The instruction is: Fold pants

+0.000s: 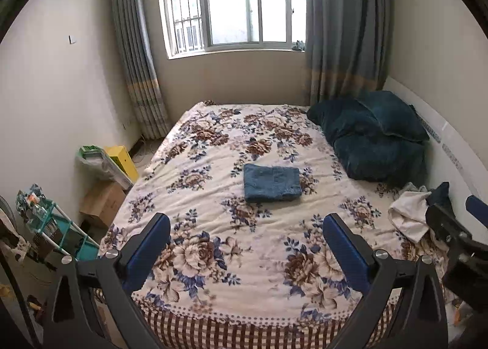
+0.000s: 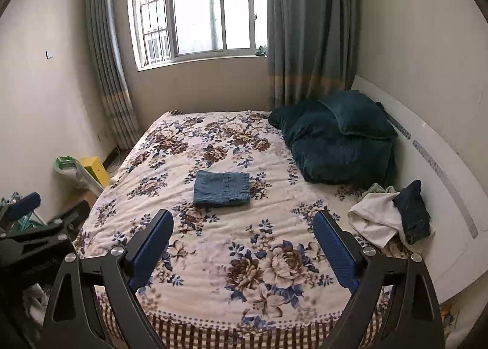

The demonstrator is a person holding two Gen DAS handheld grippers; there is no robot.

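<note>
Item: blue denim pants (image 1: 272, 182), folded rectangle, mid floral-blanketed bed (image 1: 213, 257). Soft, fairly heavy, non-slip; best gripped at thick folded edge. Left claw (image 1: 248, 237), right claw (image 2: 244, 236): both spread wide, empty.

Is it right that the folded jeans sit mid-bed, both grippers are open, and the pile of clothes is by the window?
Not quite. The pile of clothes lies by the headboard, near the dark pillows, not by the window, as the right wrist view shows. The rest holds.
</note>
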